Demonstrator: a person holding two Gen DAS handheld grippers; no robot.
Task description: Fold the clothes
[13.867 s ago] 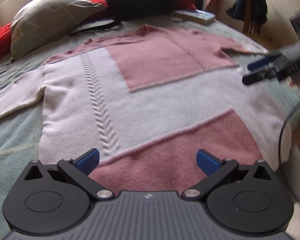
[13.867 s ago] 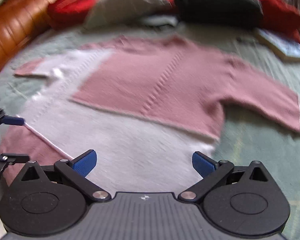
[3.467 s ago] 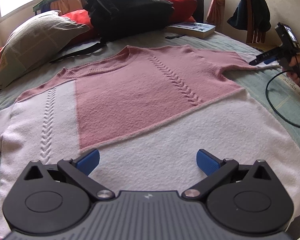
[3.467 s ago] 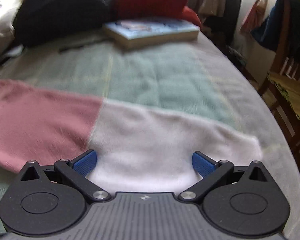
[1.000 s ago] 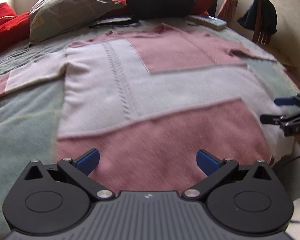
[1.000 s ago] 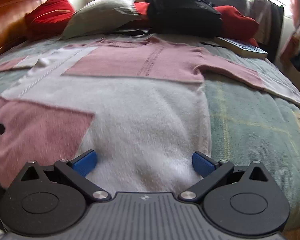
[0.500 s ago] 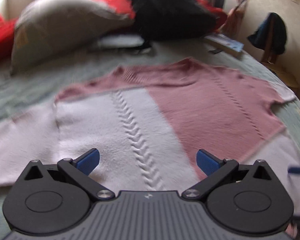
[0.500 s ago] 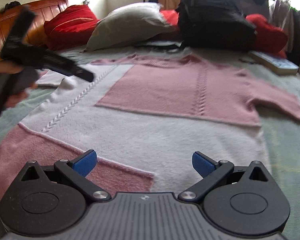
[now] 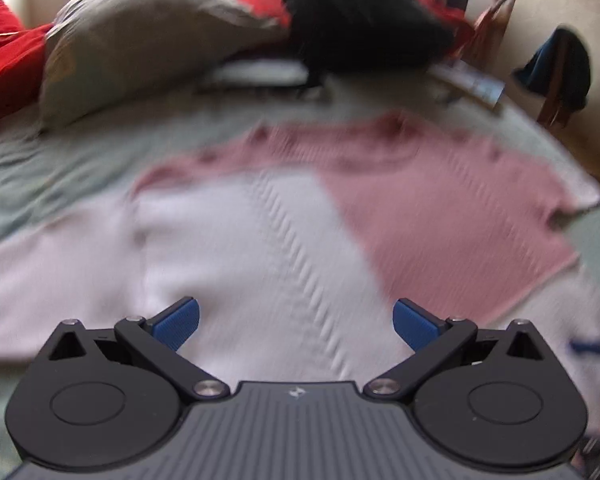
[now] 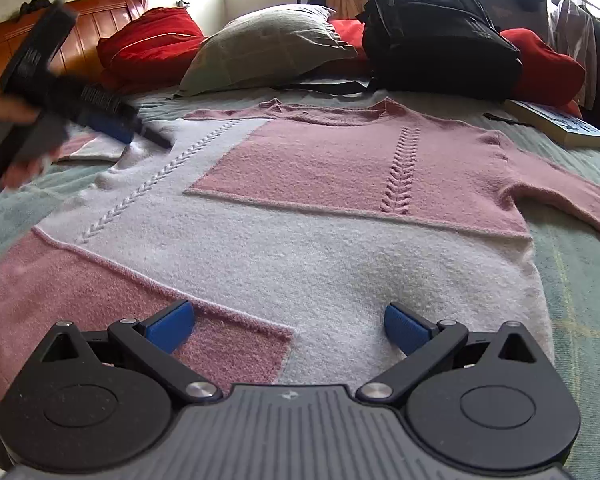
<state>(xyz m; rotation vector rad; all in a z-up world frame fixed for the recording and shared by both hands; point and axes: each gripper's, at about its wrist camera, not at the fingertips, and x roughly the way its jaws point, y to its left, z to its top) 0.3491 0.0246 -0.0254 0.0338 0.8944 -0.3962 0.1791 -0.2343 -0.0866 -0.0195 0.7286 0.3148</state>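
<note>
Left gripper (image 9: 296, 320): jaws wide, holding nothing, poised low over the white shoulder panel of the sweater (image 9: 260, 248). The right wrist view shows it from outside, gripped in a hand (image 10: 8, 128) near the sleeve (image 10: 88, 148) on that side. We judge we are placed there to take that sleeve or shoulder for a first inward fold.

Right gripper (image 10: 290, 326): jaws wide, empty, hovering at the hem, where a pink patch meets the white band. We judge it waits there to pin or lift the bottom edge.

Sweater: one, pink and white blocks, spread flat and face up on the bed (image 10: 580, 280), neckline toward the pillows, both sleeves out to the sides. No fold is made yet, which we take as the reason it lies so open.

Count of the rest, all pushed to the head of the bed, well apart from the sweater body:
- grey pillow (image 10: 268, 48): one
- red cushions: at least three, one of them (image 10: 152, 40) by the headboard (image 10: 100, 24)
- black backpack (image 10: 436, 32): one
- book (image 10: 556, 124): one, near the far sleeve

The left wrist view is blurred; we cannot read finer detail there.
</note>
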